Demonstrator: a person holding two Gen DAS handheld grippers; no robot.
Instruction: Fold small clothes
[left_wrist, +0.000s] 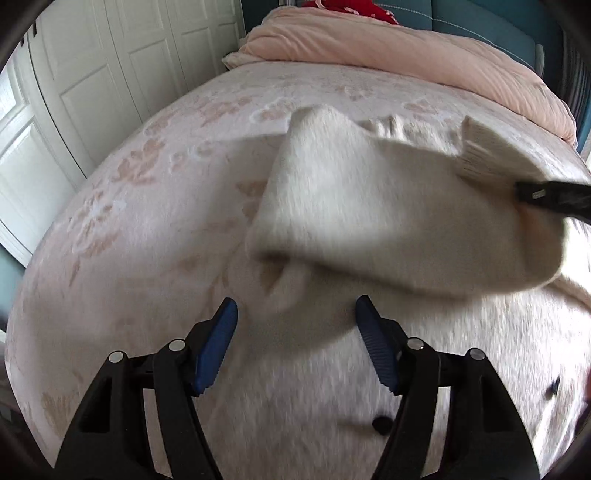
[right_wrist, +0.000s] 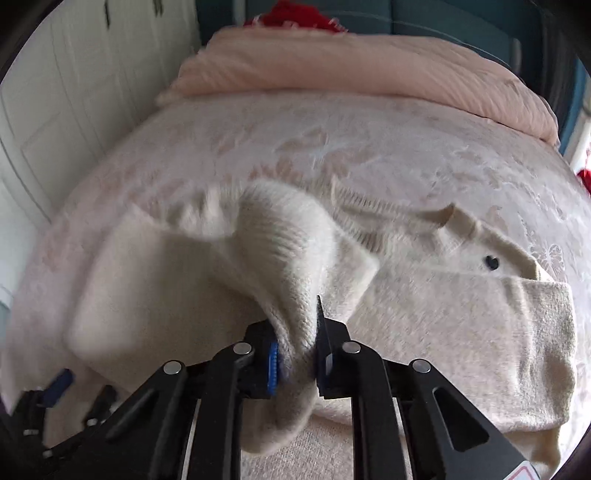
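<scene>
One sleeve of fuzzy cream knit cardigan (right_wrist: 461, 332) clamped in right gripper (right_wrist: 295, 354); left gripper (left_wrist: 295, 347) spread, empty. Risk: thin pinch slips, sleeve flops crooked.

No readable text, brand or number was found in either view. Only the corner of a white sticker (right_wrist: 519, 473) with a red edge was seen on the right gripper's body, at the near right of the right wrist view, and nothing on it could be made out.
</scene>
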